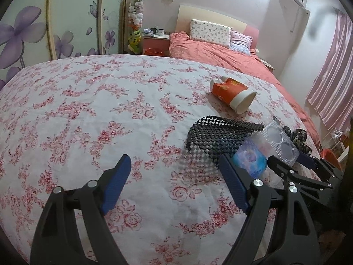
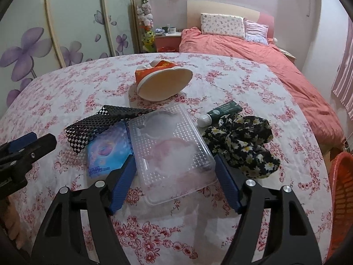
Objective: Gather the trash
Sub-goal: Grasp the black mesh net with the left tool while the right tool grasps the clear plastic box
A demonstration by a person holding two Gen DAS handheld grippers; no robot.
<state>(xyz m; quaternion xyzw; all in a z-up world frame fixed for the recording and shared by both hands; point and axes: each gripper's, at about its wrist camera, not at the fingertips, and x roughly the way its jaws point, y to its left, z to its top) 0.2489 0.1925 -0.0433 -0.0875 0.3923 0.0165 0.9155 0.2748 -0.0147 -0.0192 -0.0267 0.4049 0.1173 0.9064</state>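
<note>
On the floral-covered desk [image 2: 66,84] every piece of trash still lay where it could be seen, so the collecting looked barely begun, if at all. Nothing was held. The right tool [image 2: 176,181] stood wide open with its blue pads on either side of the near end of the clear plastic tray [image 2: 169,145], not yet touching it as far as the view showed. The left tool [image 1: 174,181] was open too, over bare cloth just left of the pile, holding nothing. At the right edge of the right wrist view an orange basket [image 2: 342,187] showed beside the desk; it was probably the bin for the trash, though its inside could not be seen.

That tray was thin, moulded and see-through, with a studded pattern and rounded hollows, likely stiff but slippery. Partly under its left side lay a glossy blue card packet [image 2: 106,152], flat and printed. A black rubbery mesh mat [image 2: 99,121], folded and open-weave, overlapped the packet's far edge. Farther back a crushed paper cup [image 2: 163,81], red-orange outside and cream inside, lay on its side with its mouth toward the camera. To the right of the tray sat a dark green tube [image 2: 220,112] with a white cap, and a soft crumpled black cloth with daisies [image 2: 245,141] touching it.
</note>
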